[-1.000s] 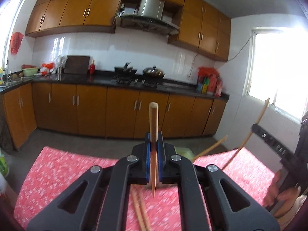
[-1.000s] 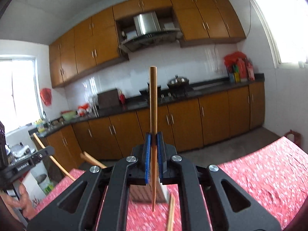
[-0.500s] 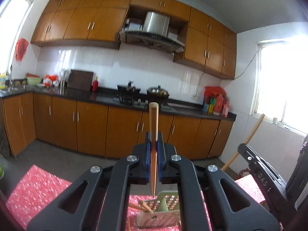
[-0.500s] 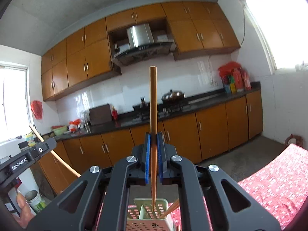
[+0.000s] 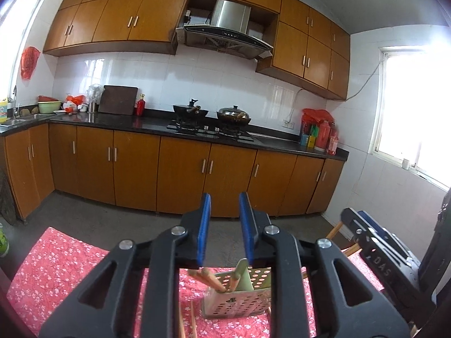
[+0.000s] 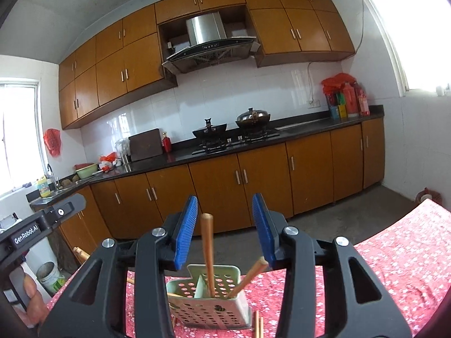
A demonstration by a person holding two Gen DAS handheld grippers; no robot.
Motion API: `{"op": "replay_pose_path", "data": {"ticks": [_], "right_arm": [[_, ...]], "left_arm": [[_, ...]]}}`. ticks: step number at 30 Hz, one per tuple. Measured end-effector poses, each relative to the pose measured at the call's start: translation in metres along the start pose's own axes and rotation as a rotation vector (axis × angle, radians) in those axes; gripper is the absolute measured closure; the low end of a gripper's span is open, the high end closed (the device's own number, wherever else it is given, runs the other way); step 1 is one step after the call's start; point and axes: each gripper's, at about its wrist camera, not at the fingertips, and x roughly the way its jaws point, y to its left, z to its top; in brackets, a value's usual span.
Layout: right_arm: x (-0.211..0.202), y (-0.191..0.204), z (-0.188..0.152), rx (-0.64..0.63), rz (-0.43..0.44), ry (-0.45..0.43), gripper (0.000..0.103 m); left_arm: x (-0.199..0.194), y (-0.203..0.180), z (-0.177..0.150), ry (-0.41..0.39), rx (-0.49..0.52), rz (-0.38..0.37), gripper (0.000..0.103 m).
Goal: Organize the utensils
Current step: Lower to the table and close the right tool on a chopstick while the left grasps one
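Right wrist view showed the right gripper point(image 6: 224, 226) with jaws just opened, its chopstick point(image 6: 208, 253) released into the holder point(image 6: 208, 307) at lower centre. The left gripper point(image 5: 224, 226) had likewise parted its jaws, empty. Judged next: collect the loose chopsticks point(image 6: 258, 324) on the desk point(image 6: 394, 267).

The far wall point(image 5: 225, 76) is tiled in white, and orange-brown wall cupboards point(image 5: 112, 19) are hung along it on either side of a steel extractor hood point(image 5: 225, 32). Below, matching base cupboards point(image 5: 183, 174) are topped by a dark counter point(image 5: 146, 125) on which two pans point(image 5: 211, 111) are set over a hob. The grey floor point(image 5: 112, 219) is seen in front. Daylight is admitted by bright windows point(image 5: 417, 112) — one on the right, one at the left edge.
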Motion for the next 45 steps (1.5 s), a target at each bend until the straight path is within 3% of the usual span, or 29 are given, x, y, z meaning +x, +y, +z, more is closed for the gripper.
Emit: {"op": "replay_pose_path", "data": {"ticks": [6, 11, 15, 17, 19, 22, 25, 32, 34, 39, 45], "right_arm": [[-0.030, -0.011, 0.009, -0.018, -0.042, -0.001, 0.057], [-0.052, -0.034, -0.012, -0.025, -0.104, 0.091, 0.056], [-0.048, -0.048, -0.056, -0.040, -0.106, 0.283, 0.056], [-0.039, -0.052, -0.088, -0.038, -0.074, 0.411, 0.057], [-0.027, -0.053, -0.125, -0.011, -0.025, 0.550, 0.069], [-0.016, -0.049, -0.165, -0.001, 0.005, 0.671, 0.078], [-0.010, -0.044, -0.188, -0.008, 0.013, 0.739, 0.080], [-0.005, -0.047, -0.195, -0.032, -0.021, 0.745, 0.080], [0.000, -0.046, -0.197, -0.066, -0.065, 0.745, 0.089], [0.001, -0.048, -0.198, -0.102, -0.115, 0.729, 0.094], [-0.002, -0.061, -0.196, -0.054, -0.130, 0.719, 0.095]], "left_arm": [[-0.034, 0.013, 0.000, -0.002, 0.017, 0.052, 0.074], [-0.064, 0.041, -0.027, 0.046, 0.019, 0.117, 0.070], [-0.073, 0.067, -0.068, 0.123, 0.020, 0.181, 0.068], [-0.068, 0.078, -0.100, 0.205, 0.018, 0.193, 0.068], [-0.059, 0.086, -0.130, 0.295, 0.011, 0.191, 0.068], [-0.051, 0.092, -0.164, 0.385, -0.001, 0.173, 0.068], [-0.044, 0.089, -0.188, 0.450, -0.009, 0.148, 0.068], [-0.037, 0.081, -0.215, 0.518, -0.006, 0.122, 0.068], [-0.036, 0.080, -0.217, 0.528, -0.010, 0.108, 0.068], [-0.030, 0.072, -0.225, 0.567, -0.013, 0.059, 0.069], [-0.024, 0.055, -0.235, 0.600, 0.028, 0.020, 0.080]]}}
